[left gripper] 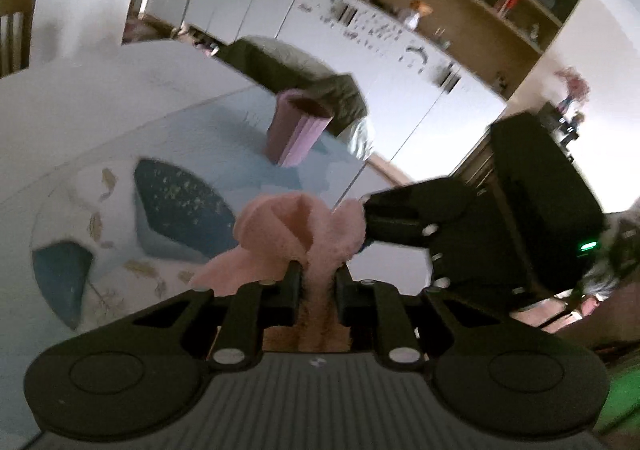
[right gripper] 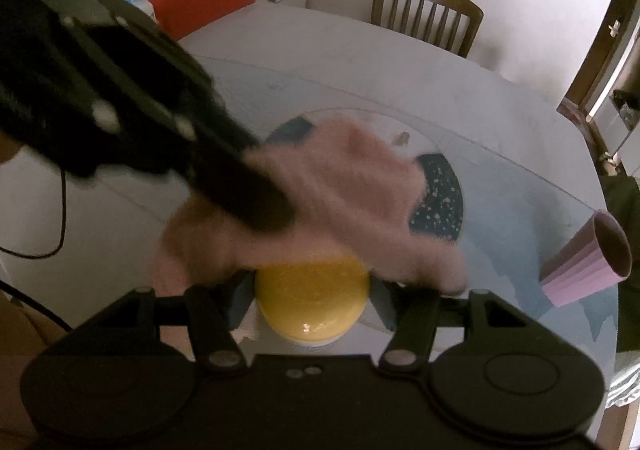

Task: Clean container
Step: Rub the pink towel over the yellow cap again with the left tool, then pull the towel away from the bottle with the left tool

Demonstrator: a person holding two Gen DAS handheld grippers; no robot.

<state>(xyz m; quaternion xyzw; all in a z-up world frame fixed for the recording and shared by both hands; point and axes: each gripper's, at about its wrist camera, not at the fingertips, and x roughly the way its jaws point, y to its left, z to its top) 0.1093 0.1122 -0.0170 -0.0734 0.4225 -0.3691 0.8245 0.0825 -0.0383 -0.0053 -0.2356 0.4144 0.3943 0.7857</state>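
The left gripper has its fingers closed tight on a fluffy pink cloth, which bunches up just ahead of the fingertips. The right gripper clamps a yellow container between its fingers, holding it close to the camera above the near edge of the table. In the right wrist view the cloth drapes over the far side of the container, touching it, with the left gripper's dark body coming in from the left; that part is blurred. Beyond the cloth lies a round patterned mat with dark blue patches. A pink ribbed cup stands on the table well to the right, apart from everything else. A wooden chair sits at the table's far side.
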